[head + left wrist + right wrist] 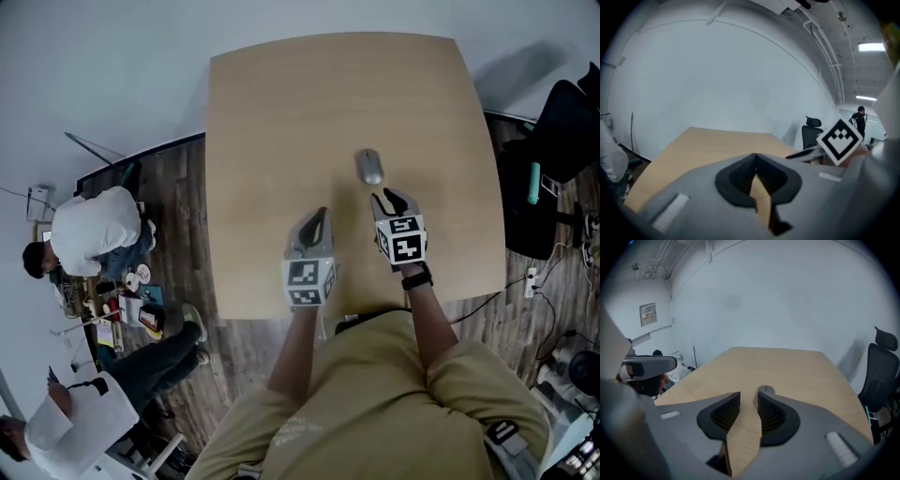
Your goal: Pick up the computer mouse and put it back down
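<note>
A small grey computer mouse lies on the light wooden table, right of its middle. My right gripper hovers just on the near side of the mouse, pointing at it. Its jaws stand a little apart with only bare tabletop showing between them. In the right gripper view the mouse peeks out just past the right jaw's tip, ahead of the right gripper. My left gripper is over the table to the left of the right one. In the left gripper view the left gripper has its jaw tips together, holding nothing.
Two people are on the wooden floor left of the table among small items. A black office chair and cables stand at the right. The table's near edge runs just below both grippers.
</note>
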Tool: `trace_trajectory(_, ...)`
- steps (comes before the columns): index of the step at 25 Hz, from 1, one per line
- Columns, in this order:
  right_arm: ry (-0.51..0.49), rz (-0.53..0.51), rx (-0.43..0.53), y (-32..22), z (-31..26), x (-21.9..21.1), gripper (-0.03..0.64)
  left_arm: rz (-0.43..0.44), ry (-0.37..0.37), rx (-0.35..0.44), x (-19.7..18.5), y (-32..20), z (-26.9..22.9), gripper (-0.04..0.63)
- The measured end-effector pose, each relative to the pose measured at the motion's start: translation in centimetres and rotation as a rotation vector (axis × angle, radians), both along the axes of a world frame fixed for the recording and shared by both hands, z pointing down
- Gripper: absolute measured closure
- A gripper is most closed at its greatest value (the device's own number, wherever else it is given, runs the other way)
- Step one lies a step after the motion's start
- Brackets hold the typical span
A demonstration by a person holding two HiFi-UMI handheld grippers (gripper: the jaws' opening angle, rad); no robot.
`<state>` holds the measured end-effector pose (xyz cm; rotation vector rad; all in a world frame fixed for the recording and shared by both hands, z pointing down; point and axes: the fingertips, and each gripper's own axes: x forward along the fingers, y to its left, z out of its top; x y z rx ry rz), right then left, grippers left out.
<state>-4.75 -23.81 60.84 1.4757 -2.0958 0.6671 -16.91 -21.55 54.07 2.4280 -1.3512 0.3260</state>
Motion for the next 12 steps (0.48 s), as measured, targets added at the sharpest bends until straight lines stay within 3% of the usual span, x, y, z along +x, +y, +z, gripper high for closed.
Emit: trace_trajectory(12,-0.011,0.028,-0.158,-6.8,8.8,1.4,0.406,0.035,-0.066,-0.143,1.4,-6.4,7.1,0.594)
